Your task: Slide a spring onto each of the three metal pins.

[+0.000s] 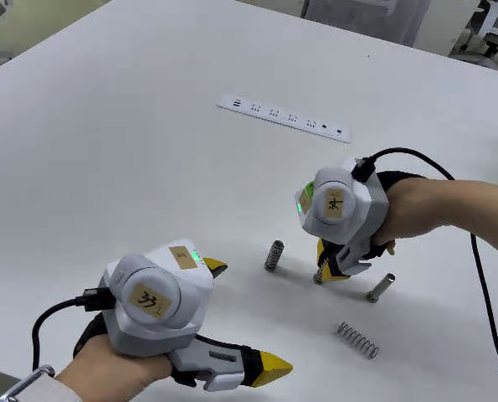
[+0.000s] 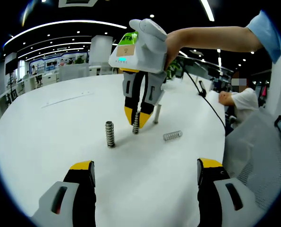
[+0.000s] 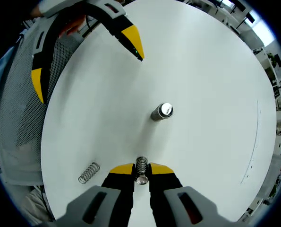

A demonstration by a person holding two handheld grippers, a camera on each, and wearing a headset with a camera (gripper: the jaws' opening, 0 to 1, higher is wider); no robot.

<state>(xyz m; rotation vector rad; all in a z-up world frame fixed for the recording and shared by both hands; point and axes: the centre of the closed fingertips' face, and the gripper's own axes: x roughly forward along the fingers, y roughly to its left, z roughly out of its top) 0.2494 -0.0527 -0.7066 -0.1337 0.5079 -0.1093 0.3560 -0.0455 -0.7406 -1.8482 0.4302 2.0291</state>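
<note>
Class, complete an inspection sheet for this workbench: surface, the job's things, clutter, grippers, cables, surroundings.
Surface: white table, plain.
Job's things: sprung pin upright; second spring on a pin, between the right jaws; bare pin upright; loose spring lying flat.
Clutter: power strip.
Grippers: left gripper open, holding nothing; right gripper shut on the second spring.
Cables: black cable from the right gripper; another cable from the left.
Surroundings: open office, seated person.

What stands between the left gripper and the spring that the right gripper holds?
One upright spring-covered pin, standing on the table; the head view shows it most clearly.
</note>
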